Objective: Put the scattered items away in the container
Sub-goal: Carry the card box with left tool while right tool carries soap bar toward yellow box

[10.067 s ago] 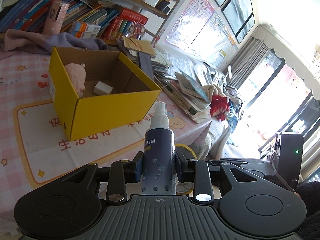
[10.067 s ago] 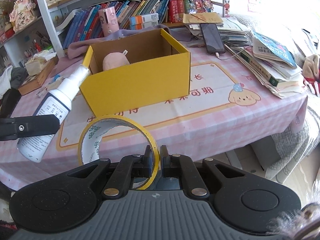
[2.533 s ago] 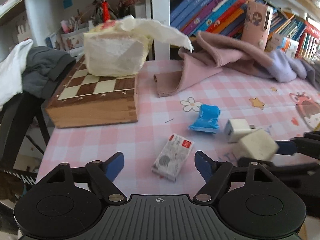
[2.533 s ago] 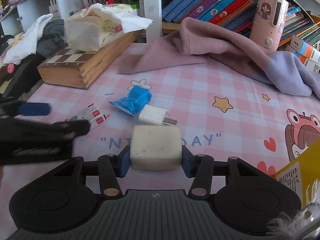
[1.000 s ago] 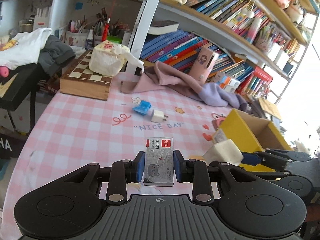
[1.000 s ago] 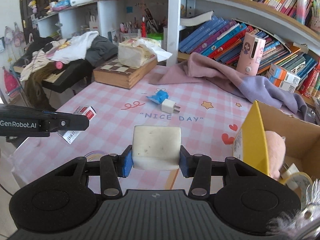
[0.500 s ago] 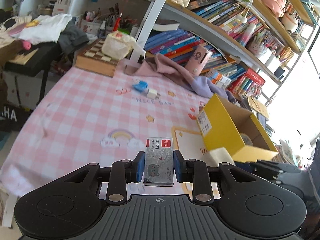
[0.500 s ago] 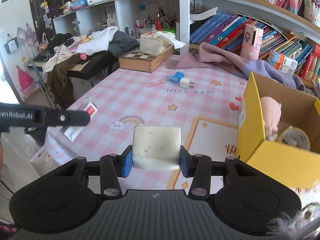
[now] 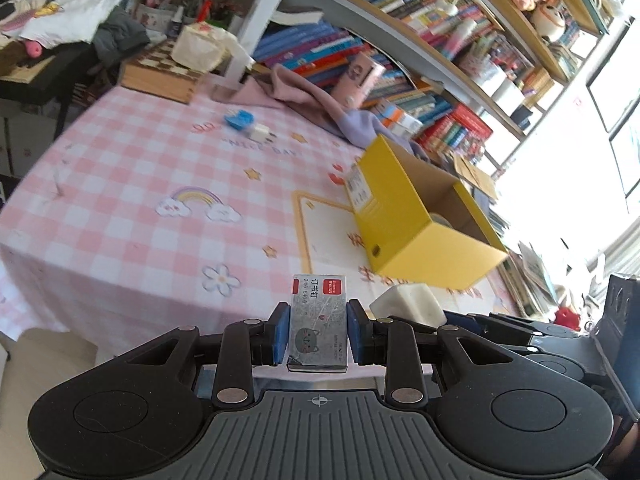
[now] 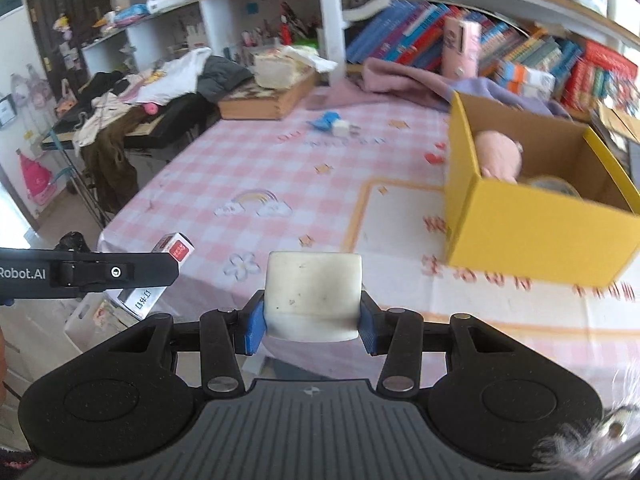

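Observation:
My left gripper (image 9: 318, 330) is shut on a small staple box (image 9: 319, 320) with a red label and a cat drawing. It hangs off the table's near edge. My right gripper (image 10: 312, 318) is shut on a white eraser block (image 10: 314, 294), also seen beside the left gripper as the white block (image 9: 406, 304). The yellow cardboard box (image 10: 532, 228) stands open on the pink checked tablecloth (image 10: 248, 168), ahead and to the right of both grippers. It holds a pink plush (image 10: 500, 156) and a tape roll (image 10: 554, 186). A blue packet (image 9: 238, 119) and a white charger plug (image 9: 260, 134) lie far back on the cloth.
A wooden chess box (image 9: 158, 70) with a tissue pack on it sits at the far left corner. A pink and lilac cloth (image 9: 316, 102) lies along the bookshelf behind the table. A dark stand piled with clothes (image 10: 120, 104) is left of the table.
Both grippers have drawn back from the table with their loads still held. The yellow box and table now look farther off, and the view has swung so the box sits more to the right.

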Demonstrator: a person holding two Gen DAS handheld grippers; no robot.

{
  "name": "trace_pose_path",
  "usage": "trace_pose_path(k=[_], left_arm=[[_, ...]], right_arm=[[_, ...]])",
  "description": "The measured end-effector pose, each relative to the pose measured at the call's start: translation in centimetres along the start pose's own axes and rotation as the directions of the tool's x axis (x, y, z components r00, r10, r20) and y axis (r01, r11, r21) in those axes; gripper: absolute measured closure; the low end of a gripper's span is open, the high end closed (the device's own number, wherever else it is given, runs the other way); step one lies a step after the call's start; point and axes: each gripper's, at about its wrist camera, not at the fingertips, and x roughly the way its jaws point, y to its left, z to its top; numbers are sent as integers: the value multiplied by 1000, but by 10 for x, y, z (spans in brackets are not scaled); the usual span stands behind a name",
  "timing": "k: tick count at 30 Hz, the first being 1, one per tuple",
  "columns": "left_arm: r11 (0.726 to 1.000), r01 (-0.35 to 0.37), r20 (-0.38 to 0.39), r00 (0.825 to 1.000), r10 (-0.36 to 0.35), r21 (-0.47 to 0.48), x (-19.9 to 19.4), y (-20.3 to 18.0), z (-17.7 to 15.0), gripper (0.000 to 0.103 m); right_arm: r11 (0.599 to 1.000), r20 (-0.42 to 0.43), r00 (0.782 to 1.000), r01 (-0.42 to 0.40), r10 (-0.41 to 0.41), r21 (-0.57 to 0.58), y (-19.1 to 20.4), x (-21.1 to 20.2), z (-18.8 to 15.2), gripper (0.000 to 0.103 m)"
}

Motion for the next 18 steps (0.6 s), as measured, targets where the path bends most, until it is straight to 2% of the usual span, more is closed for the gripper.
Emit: trace_pose_path(k=[12, 18], left_arm=[[993, 104, -89, 991, -99, 56, 25, -35, -12, 75], [983, 159, -146, 979, -145, 94, 43, -56, -15, 75]], right_arm=[[988, -31, 992, 123, -120, 98, -36, -31, -32, 60], [970, -51, 982, 189, -183, 153, -55, -47, -47, 60]])
